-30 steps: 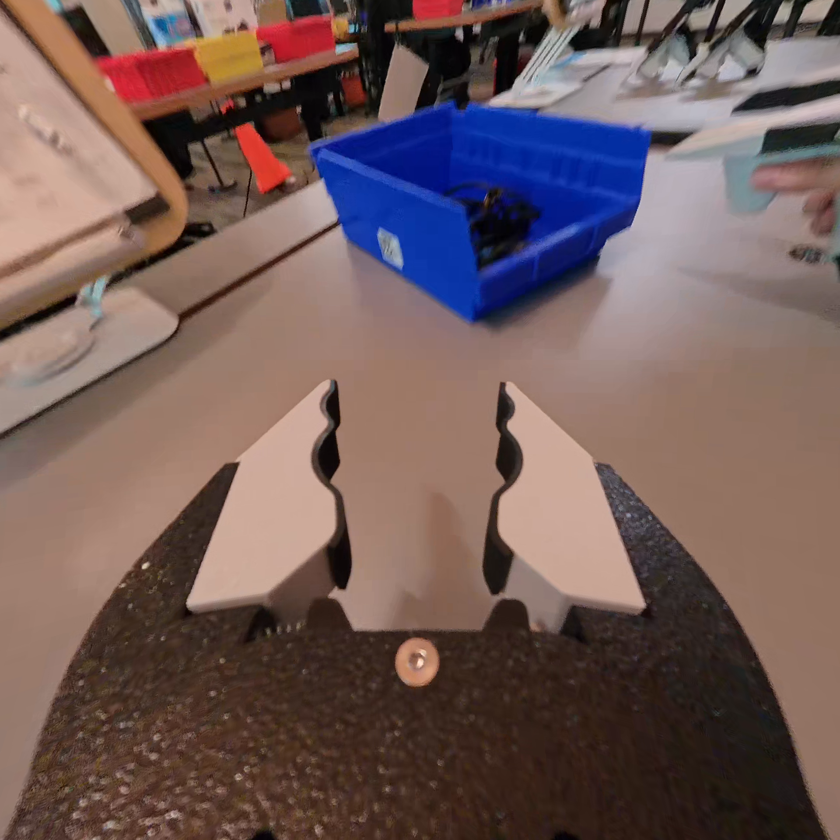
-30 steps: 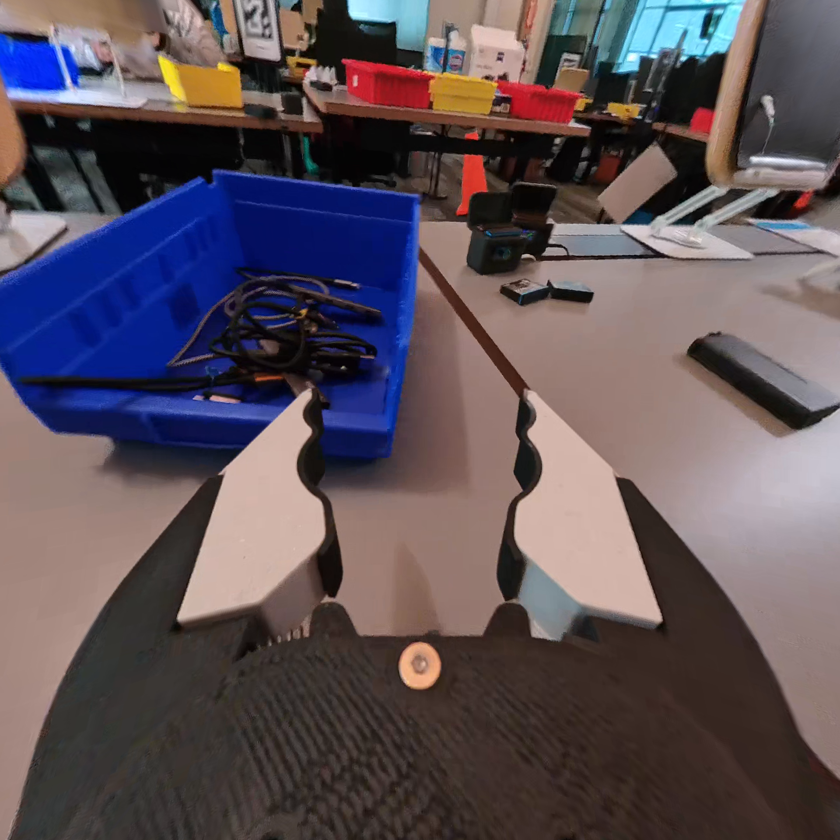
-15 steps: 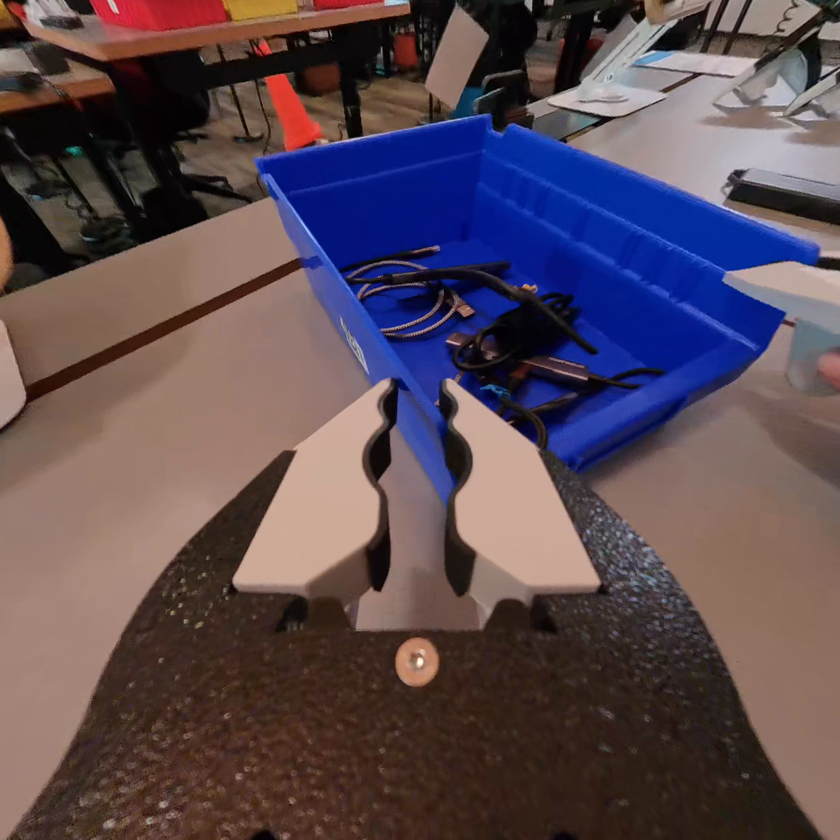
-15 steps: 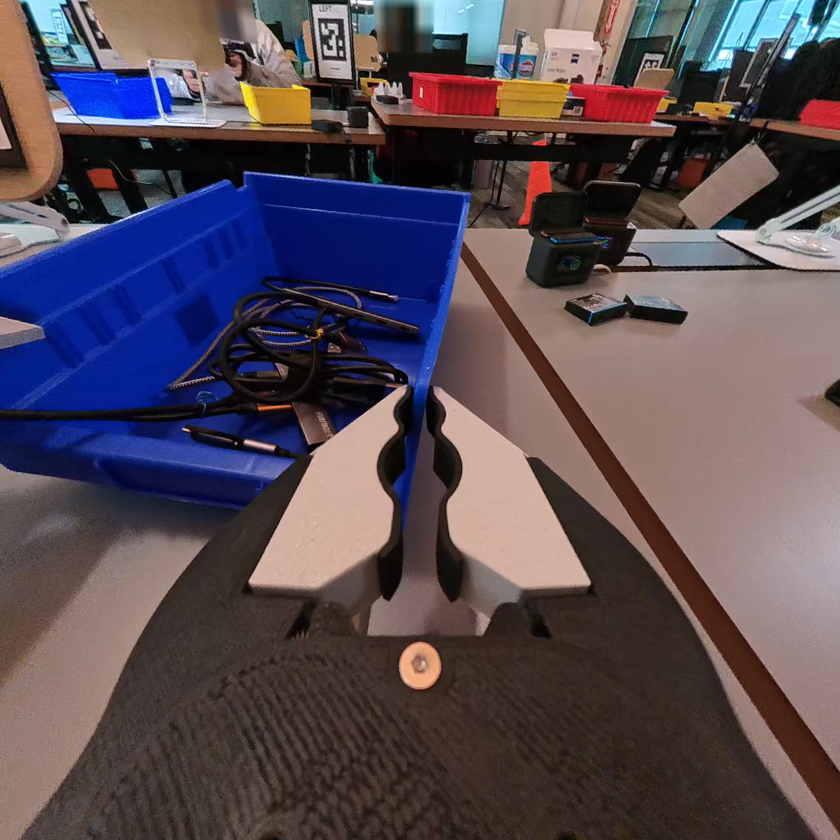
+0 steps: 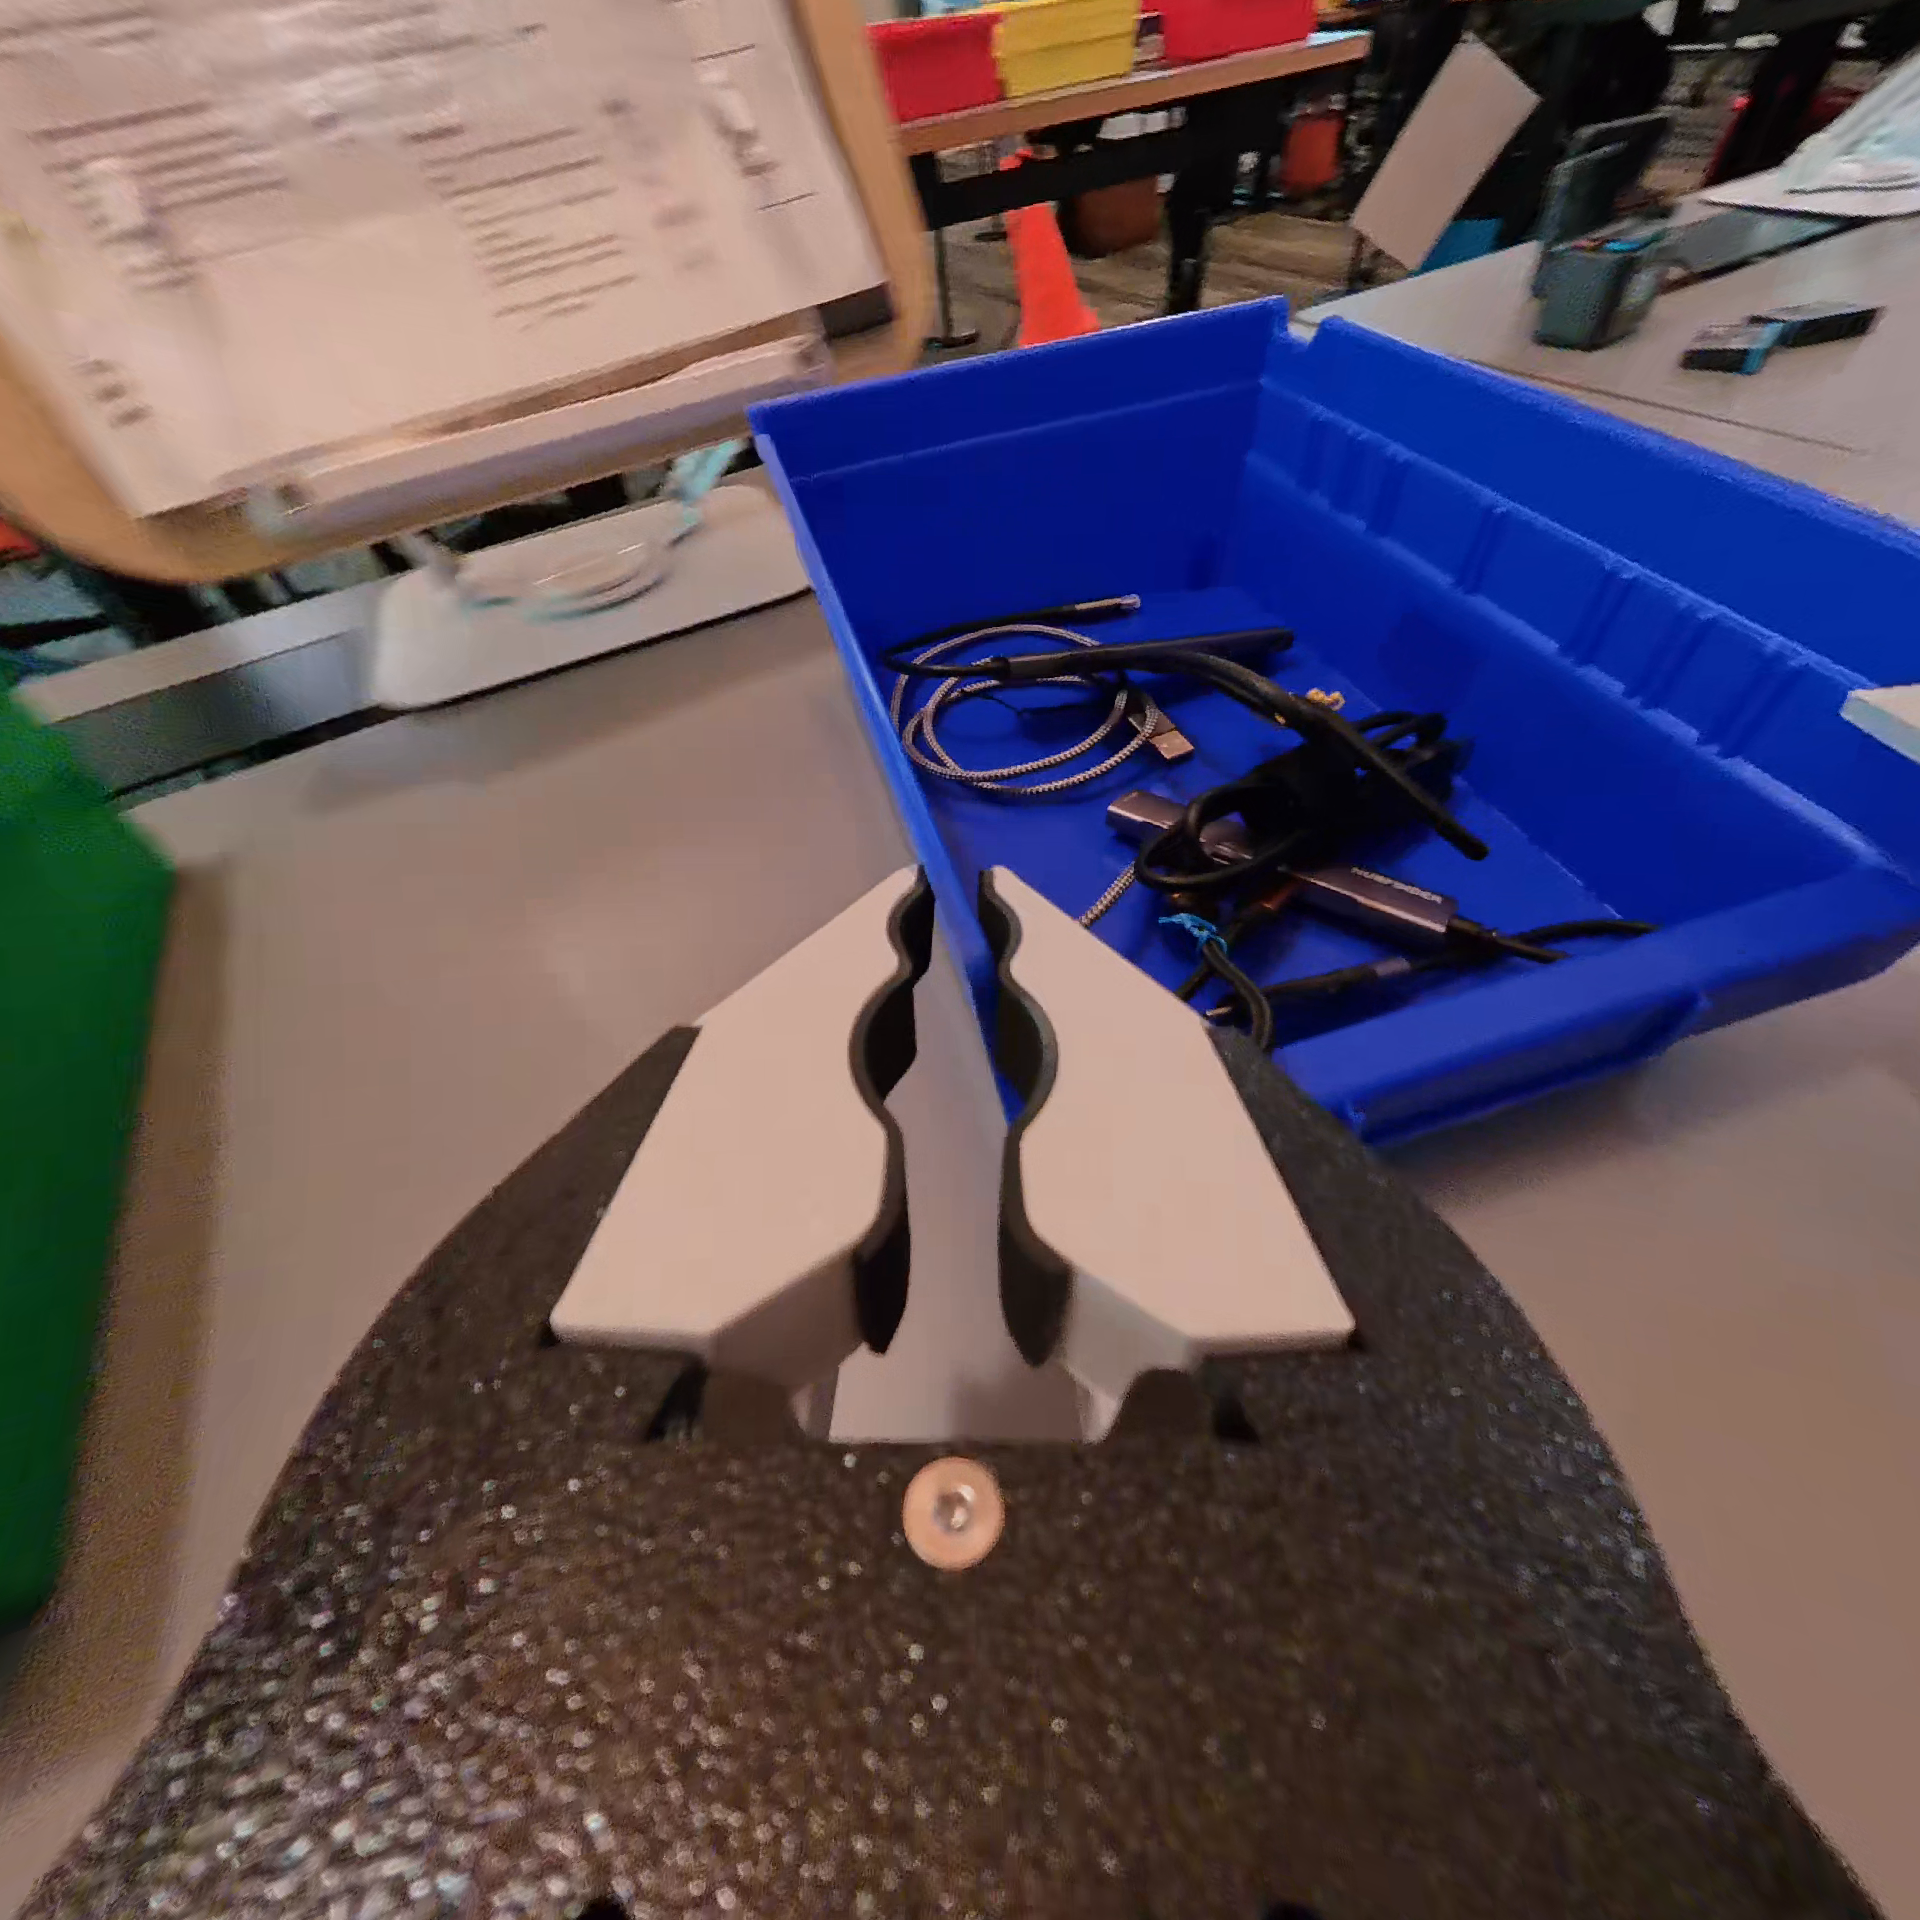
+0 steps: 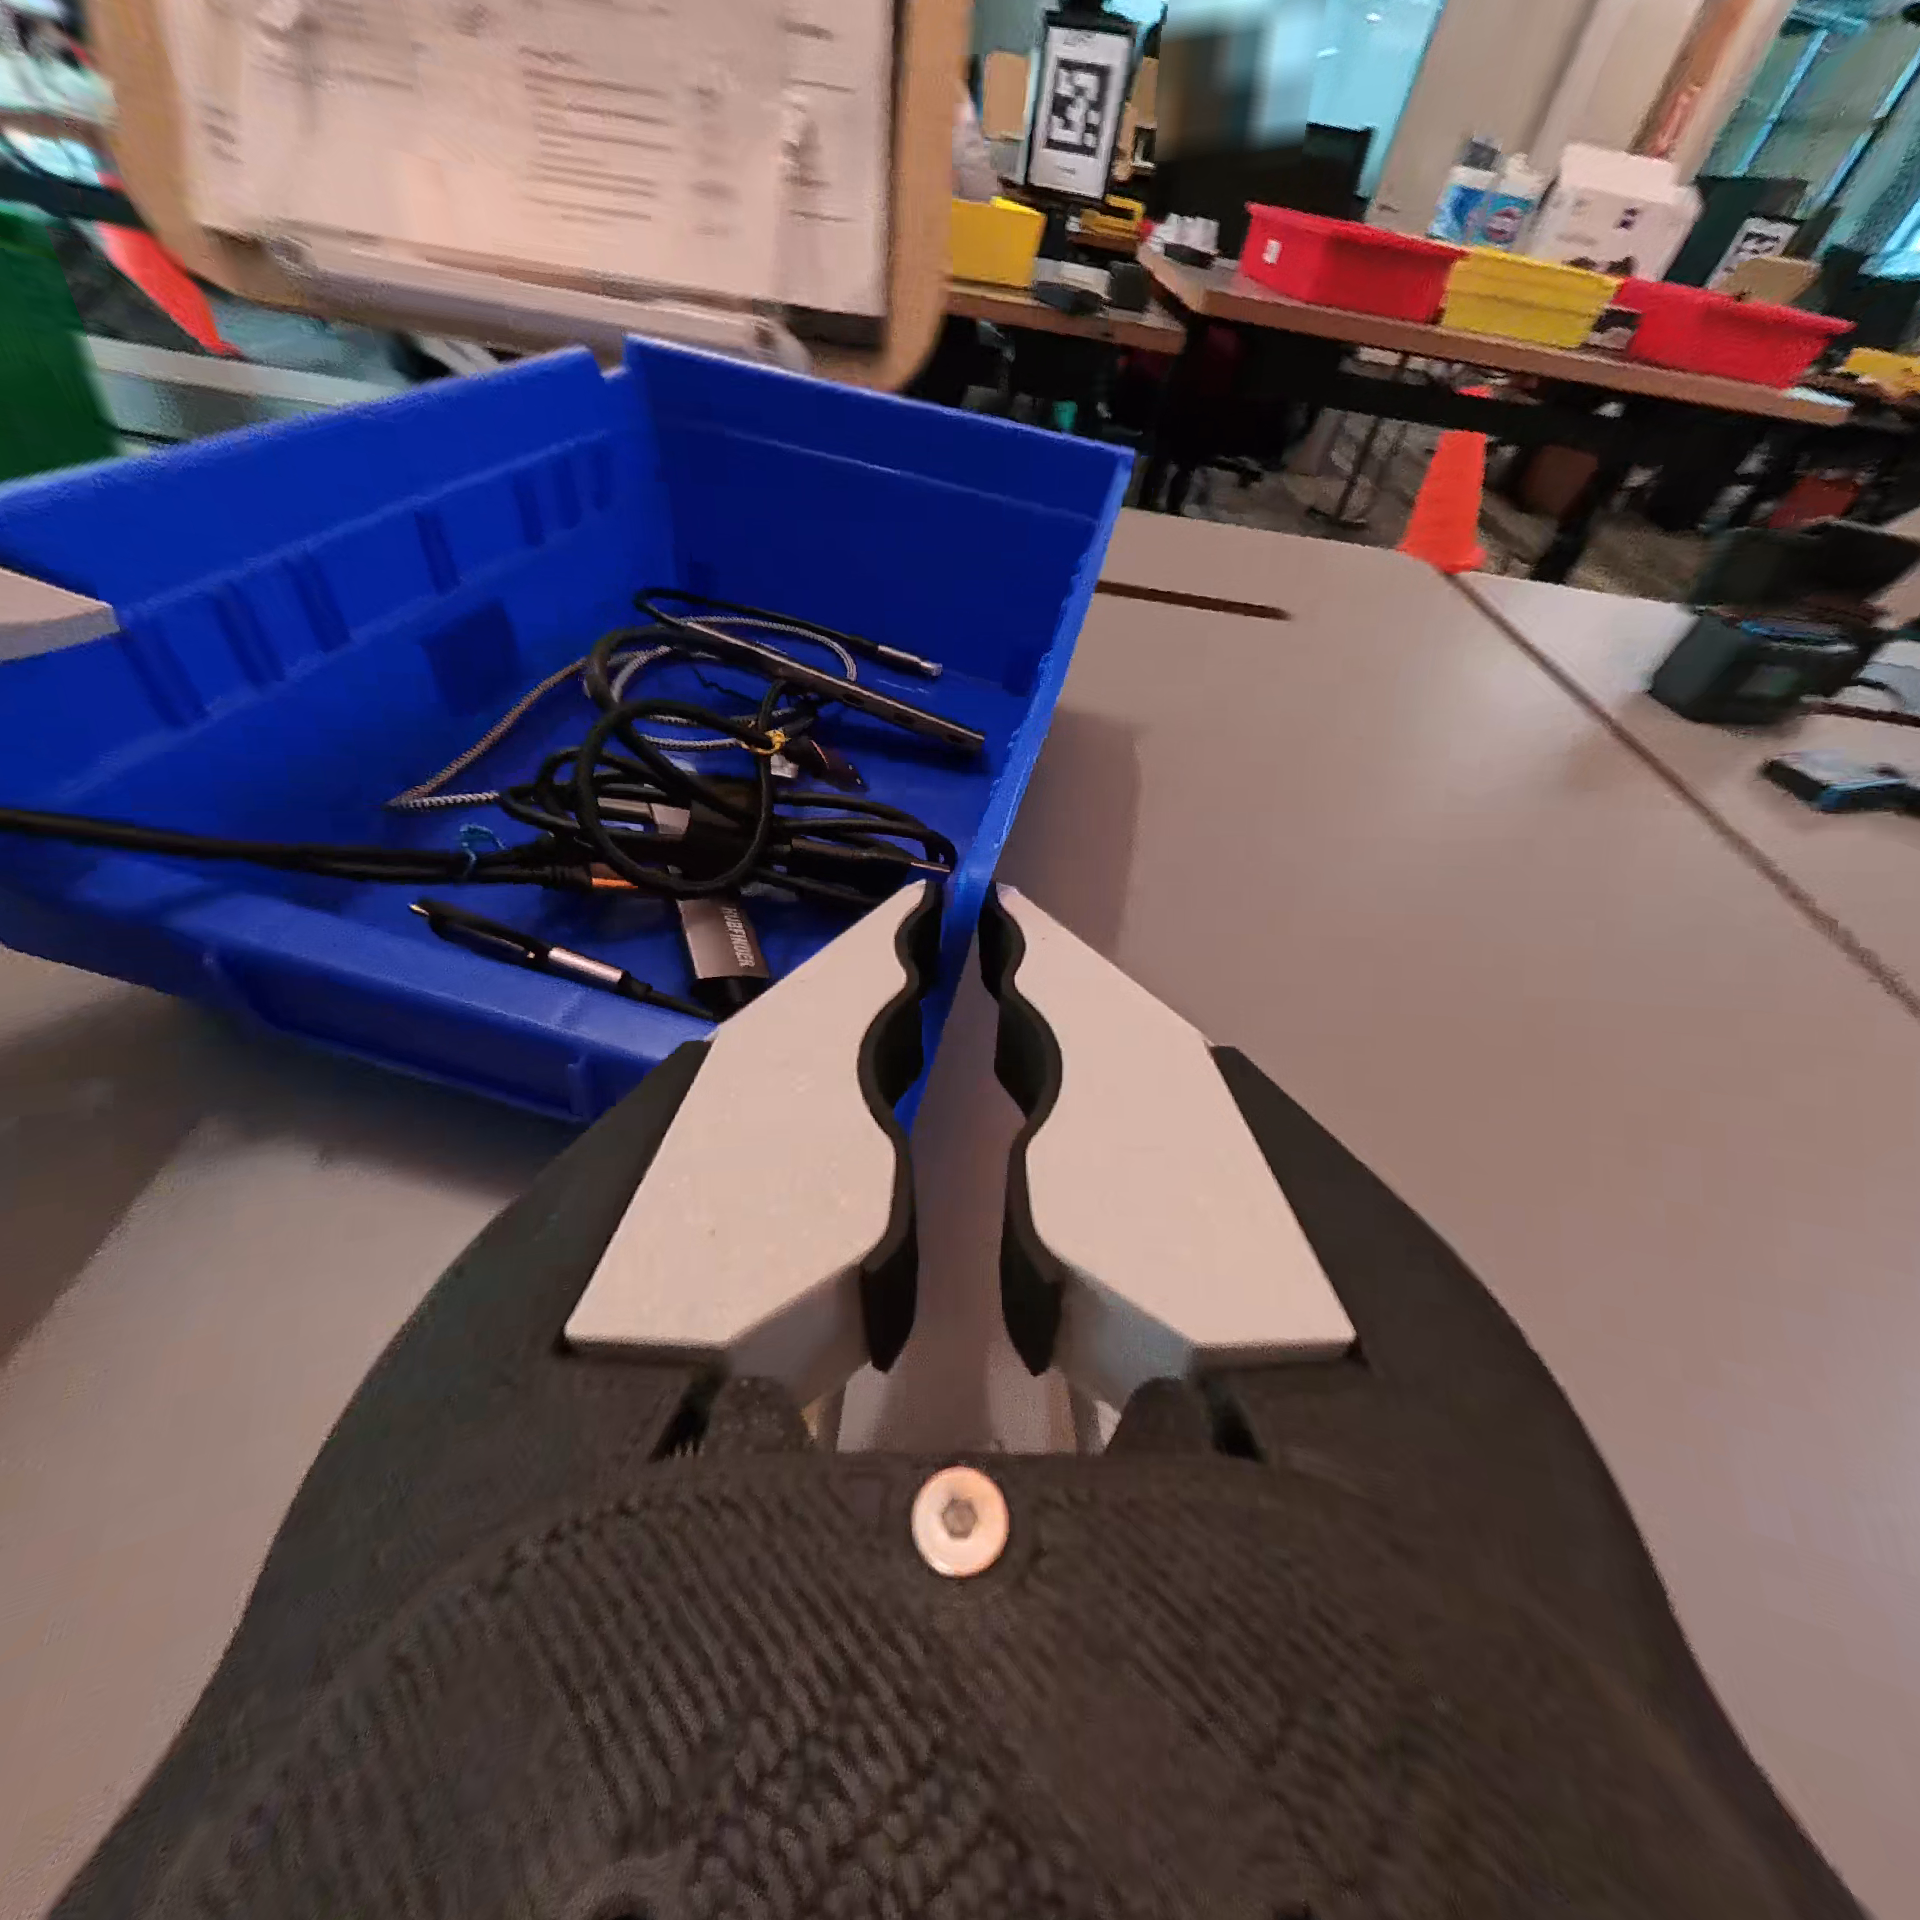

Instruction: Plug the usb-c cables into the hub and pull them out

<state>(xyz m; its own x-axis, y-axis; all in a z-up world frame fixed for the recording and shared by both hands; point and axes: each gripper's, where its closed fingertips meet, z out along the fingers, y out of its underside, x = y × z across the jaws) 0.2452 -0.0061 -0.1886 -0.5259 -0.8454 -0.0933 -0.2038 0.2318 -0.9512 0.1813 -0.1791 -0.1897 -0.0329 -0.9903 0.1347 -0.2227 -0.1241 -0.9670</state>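
A blue bin (image 5: 1558,623) on the grey table holds a tangle of black cables (image 5: 1320,790), a braided cable (image 5: 1018,717) and a grey hub (image 5: 1340,883). My left gripper (image 5: 954,883) is shut on the bin's left side wall near its front corner. My right gripper (image 6: 961,896) is shut on the bin's right side wall (image 6: 1049,644) near its front corner. The right wrist view shows the hub (image 6: 727,951) and cables (image 6: 665,810) just left of my fingers. A fingertip of the other gripper shows at each view's edge.
A paper-covered board on a stand (image 5: 416,260) rises behind the bin. A green object (image 5: 62,1143) stands at the far left. A black case (image 6: 1766,665) and small boxes (image 6: 1839,784) lie on the table to the right. An orange cone (image 6: 1444,499) and tables with red and yellow bins stand beyond. My right fingertips sit around 20 cm from my left ones.
Both grippers went from open and clear of the bin to shut on its side walls. Both views have since swung, bringing the board on its stand behind the bin.
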